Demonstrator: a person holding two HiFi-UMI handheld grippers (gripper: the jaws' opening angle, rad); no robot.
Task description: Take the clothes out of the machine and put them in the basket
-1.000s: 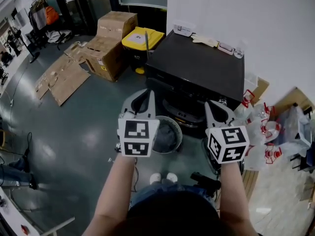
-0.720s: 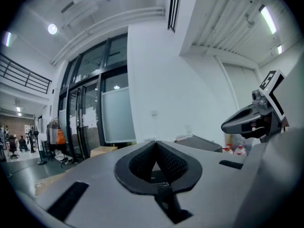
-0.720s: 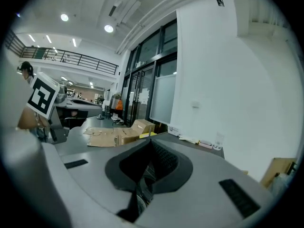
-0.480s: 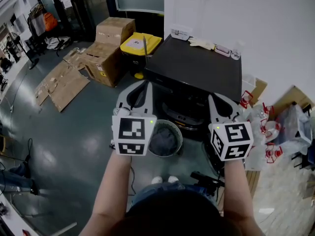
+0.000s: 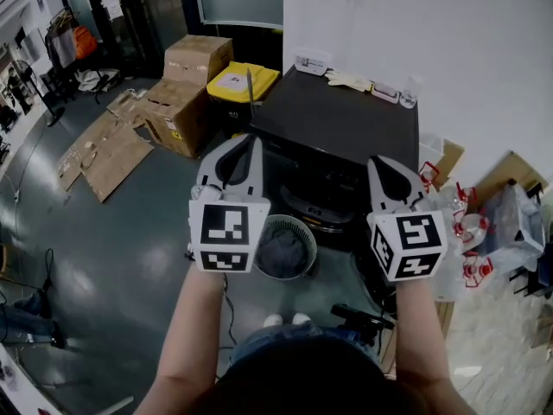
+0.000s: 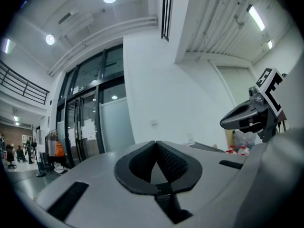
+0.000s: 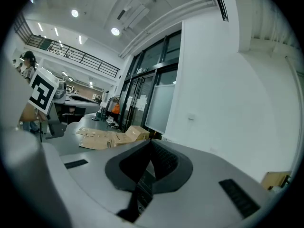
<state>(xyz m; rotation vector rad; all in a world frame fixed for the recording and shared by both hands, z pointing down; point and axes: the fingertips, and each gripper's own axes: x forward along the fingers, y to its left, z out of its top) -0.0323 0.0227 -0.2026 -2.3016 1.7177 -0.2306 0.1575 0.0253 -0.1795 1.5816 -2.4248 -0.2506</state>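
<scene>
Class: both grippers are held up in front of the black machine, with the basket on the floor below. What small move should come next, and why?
Probably lower the right gripper toward the front of the machine and open its jaws. Both it and the left gripper are shut on nothing, held higher than the basket of grey cloth, so neither can grasp clothes yet.

Left gripper [image 5: 245,145]: jaws pressed together, nothing between them, pointing away from the person.
Right gripper [image 5: 380,164]: jaws pressed together, empty, same heading, beside the left.
Left forearm [image 5: 192,335], right forearm [image 5: 420,331]: bare, extended forward, apart.
</scene>
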